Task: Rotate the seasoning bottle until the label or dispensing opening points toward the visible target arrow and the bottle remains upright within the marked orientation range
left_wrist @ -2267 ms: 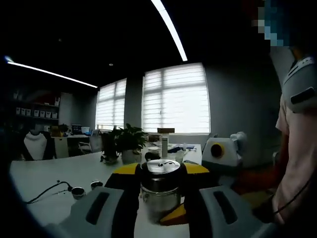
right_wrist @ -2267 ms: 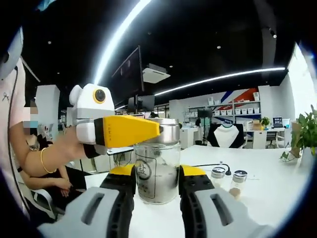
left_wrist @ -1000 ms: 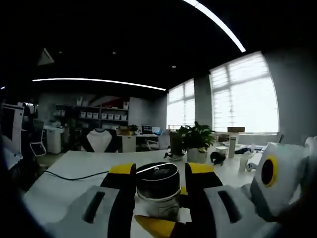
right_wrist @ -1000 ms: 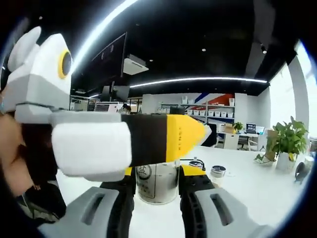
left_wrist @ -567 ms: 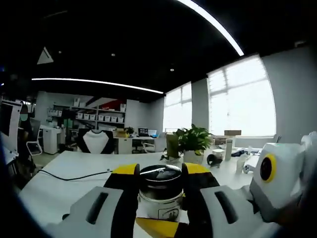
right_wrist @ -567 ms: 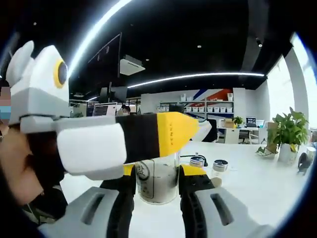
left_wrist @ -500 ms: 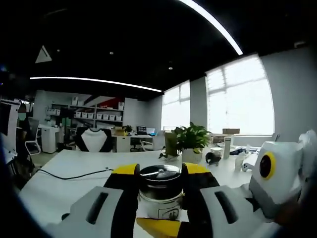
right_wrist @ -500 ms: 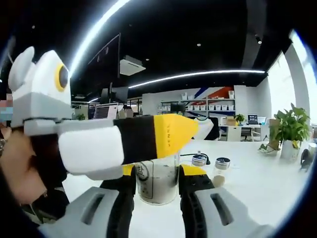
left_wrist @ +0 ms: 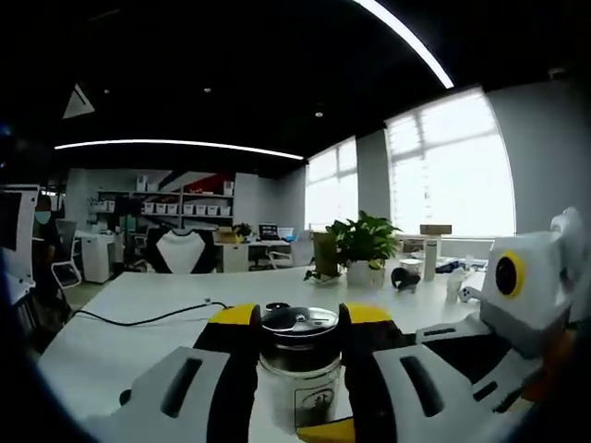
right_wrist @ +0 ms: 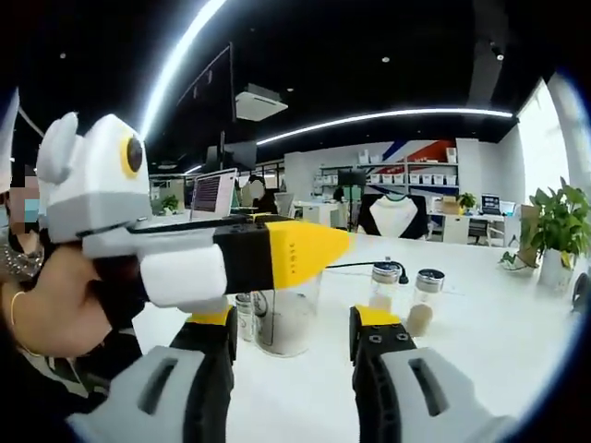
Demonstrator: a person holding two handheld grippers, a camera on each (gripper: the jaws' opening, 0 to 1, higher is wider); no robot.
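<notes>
The seasoning bottle [left_wrist: 298, 374] is a clear glass jar with a steel lid and a small label, standing upright on the white table [left_wrist: 138, 341]. My left gripper [left_wrist: 297, 320] is shut on its lid, one yellow tip on each side. In the right gripper view the bottle [right_wrist: 286, 323] holds pale powder and stands between my right gripper's [right_wrist: 294, 325] spread jaws, with a gap on each side. The left gripper [right_wrist: 300, 249] reaches in from the left over the bottle's top and hides the lid. The right gripper's body [left_wrist: 517, 291] appears at the right of the left gripper view.
Two small spice jars [right_wrist: 404, 297] stand just beyond the right jaw, and another jar [right_wrist: 245, 317] stands beside the left jaw. A black cable [left_wrist: 148, 318] lies on the table. A potted plant [left_wrist: 365, 251] stands further back. A person's hand [right_wrist: 55, 309] holds the left gripper.
My right gripper's jaws have spread apart and let go of the bottle. The left gripper stays shut on the lid. Both views have shifted a little.
</notes>
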